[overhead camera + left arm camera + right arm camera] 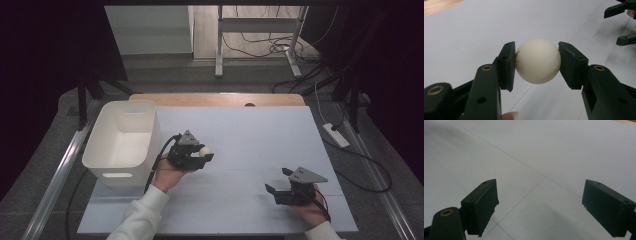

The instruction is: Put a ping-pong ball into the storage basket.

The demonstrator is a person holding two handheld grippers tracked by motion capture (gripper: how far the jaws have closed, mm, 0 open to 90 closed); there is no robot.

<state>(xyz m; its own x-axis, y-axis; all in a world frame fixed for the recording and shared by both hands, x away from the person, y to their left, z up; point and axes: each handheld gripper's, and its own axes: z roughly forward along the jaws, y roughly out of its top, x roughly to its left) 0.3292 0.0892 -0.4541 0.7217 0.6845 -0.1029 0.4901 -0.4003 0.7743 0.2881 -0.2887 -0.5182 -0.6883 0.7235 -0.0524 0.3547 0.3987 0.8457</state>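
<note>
The left claw (537, 61) is clamped on a small, smooth cream-white ball (538, 60), held just above the pale grey desk (250, 140) beside a white rectangular plastic bin (122, 142). The right claw (541, 207) stands apart, with nothing between its 2 jaws, low over the desk.

white sleeves; black left gripper (204, 155) and right gripper (280, 181) with brass screws, grey three-cornered plates, black cables.

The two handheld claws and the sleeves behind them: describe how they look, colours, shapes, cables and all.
Both are black two-jaw tools. The left claw and right claw each carry a grey three-cornered plate on top. Their jaws end in flat, blocky black pads with small holes, pivoting on brass-coloured rivets. A black cable trails from the left one. Both arms wear white long sleeves.
</note>
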